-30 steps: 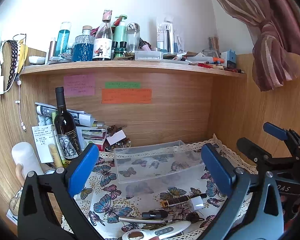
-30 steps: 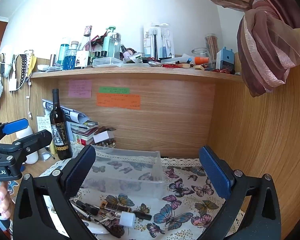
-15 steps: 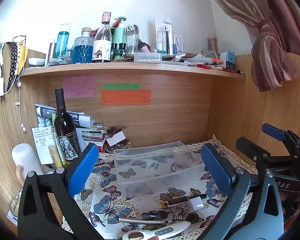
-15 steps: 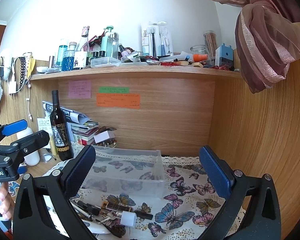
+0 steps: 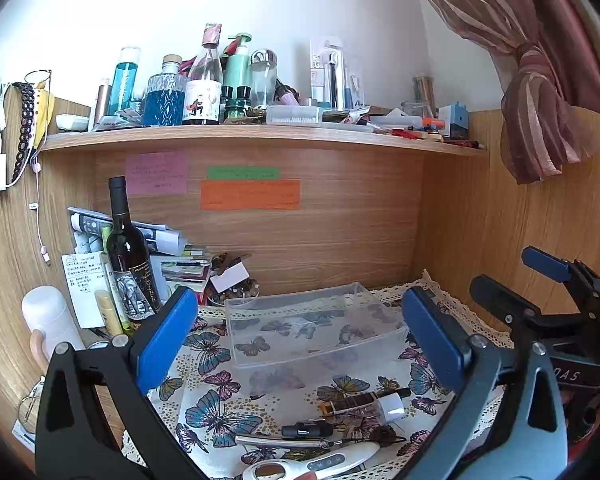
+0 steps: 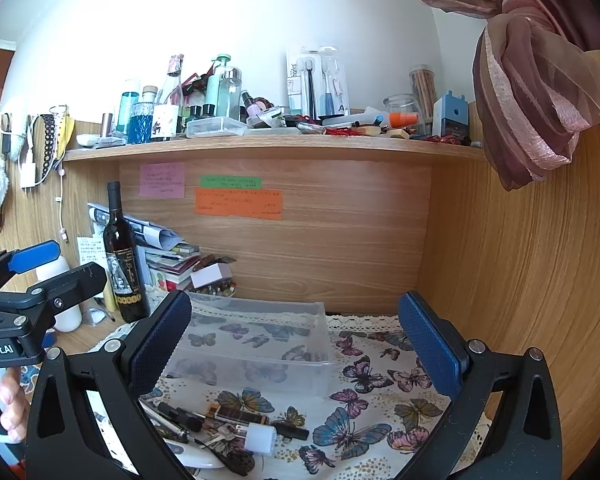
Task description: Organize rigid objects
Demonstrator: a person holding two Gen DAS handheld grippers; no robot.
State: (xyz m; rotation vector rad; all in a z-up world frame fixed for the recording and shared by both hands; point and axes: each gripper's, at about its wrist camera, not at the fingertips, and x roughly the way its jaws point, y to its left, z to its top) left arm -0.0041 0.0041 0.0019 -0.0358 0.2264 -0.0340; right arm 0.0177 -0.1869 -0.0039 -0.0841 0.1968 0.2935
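"Robot.AI" is read on the left gripper (image 5: 298, 334), seen from the right wrist view. Both it and the right gripper (image 6: 294, 348) are held level, jaws spread wide, nothing gripped. A clear plastic bin (image 5: 312, 322) is set on the butterfly cloth (image 6: 364, 420), small items (image 6: 228, 426) heaped just before it.

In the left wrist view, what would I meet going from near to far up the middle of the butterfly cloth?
White thermometer-like device → metal pen → brown tube with white cap → empty clear plastic box → orange note on the back panel.
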